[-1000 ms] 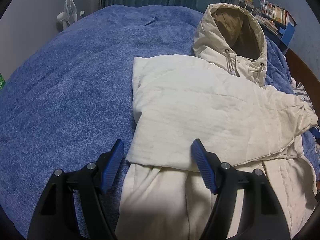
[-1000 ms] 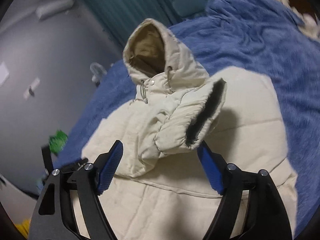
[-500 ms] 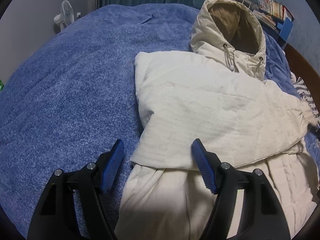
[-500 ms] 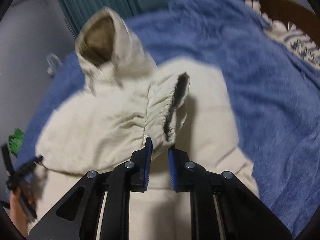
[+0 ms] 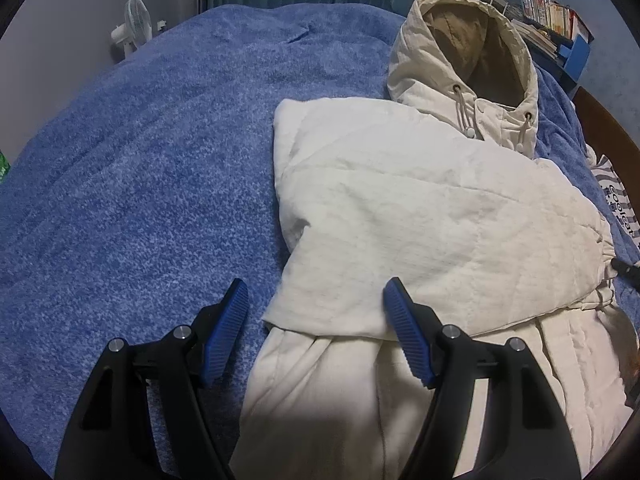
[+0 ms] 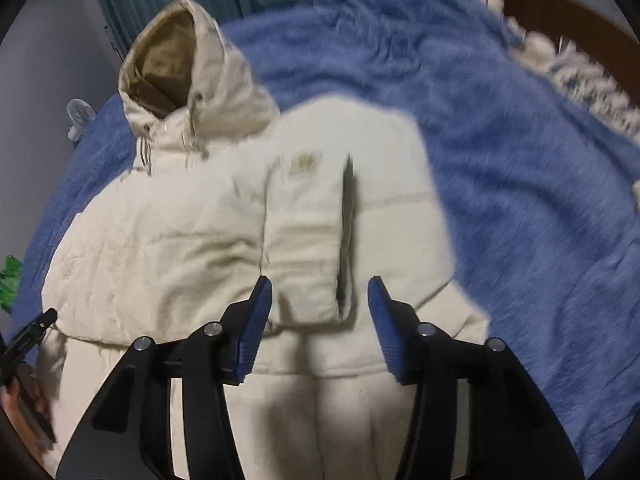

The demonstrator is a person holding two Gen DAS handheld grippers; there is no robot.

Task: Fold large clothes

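The cream hooded jacket [image 5: 420,208] lies flat on the blue blanket [image 5: 140,160], both sleeves already folded across its chest (hood and lower half not yet folded). The left gripper [image 5: 316,328] hangs wide open over the hem, empty; the right gripper [image 6: 320,320] is opening around the sleeve cuff [image 6: 316,240], pads clear.

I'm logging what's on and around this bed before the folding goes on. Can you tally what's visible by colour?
Cream: 1, the hooded jacket
Blue: 1, the bed cover
White: 1, the fan
Striped: 1, a cloth at the bed's edge
Black with blue pads: 2, the left hand-held gripper and the right hand-held gripper, its jaws opening
Total: 6
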